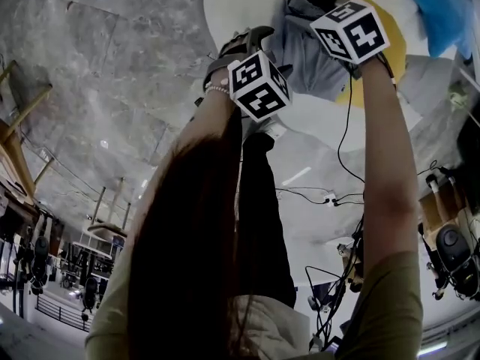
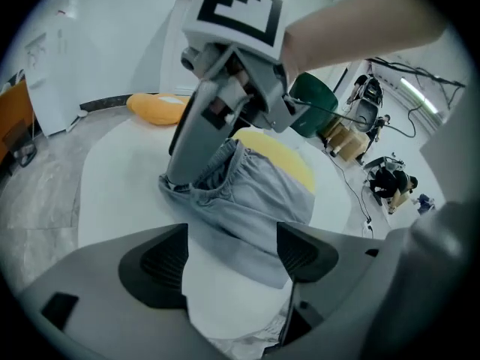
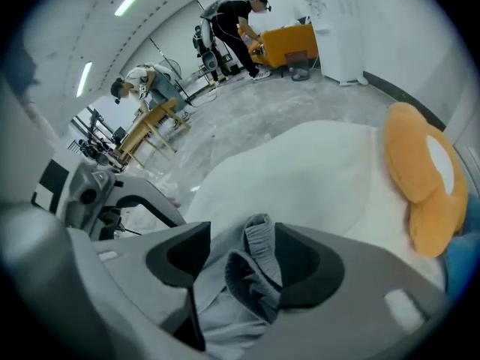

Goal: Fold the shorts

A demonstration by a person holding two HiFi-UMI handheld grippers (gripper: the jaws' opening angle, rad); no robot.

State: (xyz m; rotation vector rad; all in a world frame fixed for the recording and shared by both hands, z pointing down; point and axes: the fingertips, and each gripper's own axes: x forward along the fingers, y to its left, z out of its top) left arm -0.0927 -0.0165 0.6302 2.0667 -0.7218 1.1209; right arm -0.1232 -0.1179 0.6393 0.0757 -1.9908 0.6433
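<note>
While the jaws of the right gripper (image 3: 241,259) stand apart round the waistband (image 3: 261,240) of the shorts (image 2: 255,216) and those of the left gripper (image 2: 232,255) gape empty beside it, the unclamped cloth could slip free.

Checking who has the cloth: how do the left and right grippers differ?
Between the jaws: nothing for the left gripper, the waistband of the shorts for the right gripper. The left gripper hangs short of the shorts; the right gripper is at their edge. Both have jaws apart, over the white table.
</note>
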